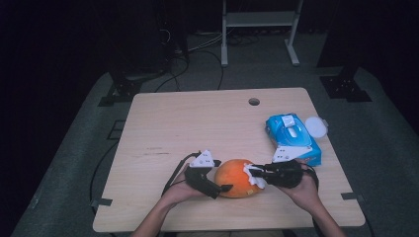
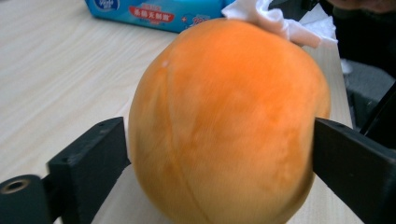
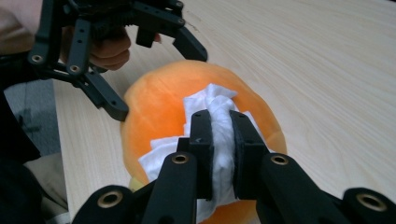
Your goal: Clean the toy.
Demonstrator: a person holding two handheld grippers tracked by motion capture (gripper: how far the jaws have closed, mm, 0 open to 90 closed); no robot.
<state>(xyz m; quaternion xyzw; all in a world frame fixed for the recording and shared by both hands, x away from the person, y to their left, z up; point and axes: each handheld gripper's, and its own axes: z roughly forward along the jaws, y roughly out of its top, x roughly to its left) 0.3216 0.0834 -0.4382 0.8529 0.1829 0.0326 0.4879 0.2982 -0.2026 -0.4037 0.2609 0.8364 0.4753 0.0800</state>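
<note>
Close in front of me, on the pale wooden table [image 1: 163, 123], my left gripper [image 1: 213, 188] has its jaws wide apart, one each side of the round, soft, fuzzy orange plush ball [image 1: 236, 177]. It feels light and squishy, so I hold its middle. My right gripper [image 1: 258, 174] pinches a crumpled white wet wipe [image 1: 255, 177] against its top.

- Light wood table [image 1: 197, 123], round hole [image 1: 254, 101] near its far edge, centre frame
- Grey floor [image 1: 385, 148] around it, cables [image 1: 197, 47] upper centre
- White metal frame [image 1: 259, 19] top centre
- Dark, unlit surroundings; black stands [image 1: 123, 84] upper left, upper right
</note>
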